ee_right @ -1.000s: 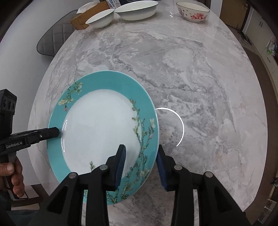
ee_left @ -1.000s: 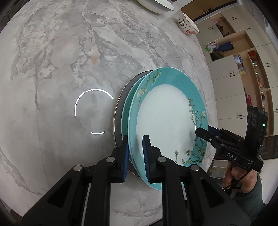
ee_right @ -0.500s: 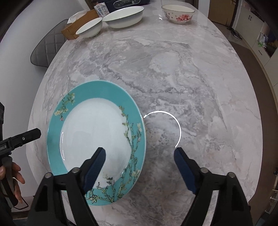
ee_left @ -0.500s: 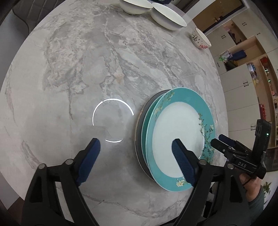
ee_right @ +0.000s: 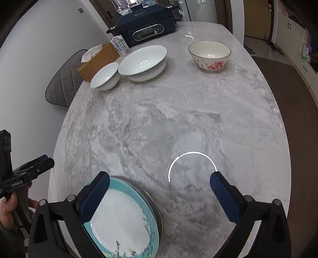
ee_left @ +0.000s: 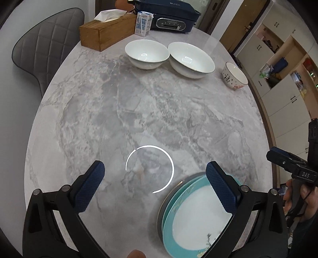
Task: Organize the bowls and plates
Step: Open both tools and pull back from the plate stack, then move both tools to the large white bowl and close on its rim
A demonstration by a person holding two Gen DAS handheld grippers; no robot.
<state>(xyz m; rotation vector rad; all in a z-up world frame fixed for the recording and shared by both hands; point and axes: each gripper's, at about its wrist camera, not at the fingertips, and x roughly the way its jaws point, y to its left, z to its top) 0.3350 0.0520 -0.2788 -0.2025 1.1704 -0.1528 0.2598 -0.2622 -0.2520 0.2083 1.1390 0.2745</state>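
Both tongs are spread wide and their jaws are opening; nothing sits between either pair, only bare marble below. Left gripper [ee_left: 155, 179] hangs over the near part of the marble table [ee_left: 119, 119], blue pads [ee_left: 89, 186] apart, pointing steeply down. Right gripper [ee_right: 160, 195] does the same further right; its left finger overlaps the plate stack in view but isn't pressing on it. Stack of plates [ee_left: 190, 216] lies flat at the near edge of the table: teal floral plate [ee_right: 123, 222] with a white centre on top, another teal rim just under it, a dark-rimmed plate at the bottom. Neither tool touches the stack. Far side holds the bowls: small white bowl [ee_left: 147, 53] and larger white bowl [ee_left: 191, 59] side by side, rims nearly touching, and a patterned bowl [ee_right: 209, 54] with pink blossoms standing apart to the right, near the table's right edge. Behind the bowls: wooden tissue box [ee_left: 107, 33], small milk carton [ee_left: 144, 23], dark blue cooker [ee_left: 171, 17]. Grey quilted chair [ee_left: 45, 47] at the far left, against the wall. Cabinets [ee_left: 278, 79] along the right. Each wrist view catches the other tool at its edge, with a hand [ee_right: 10, 206] on the trigger handle.
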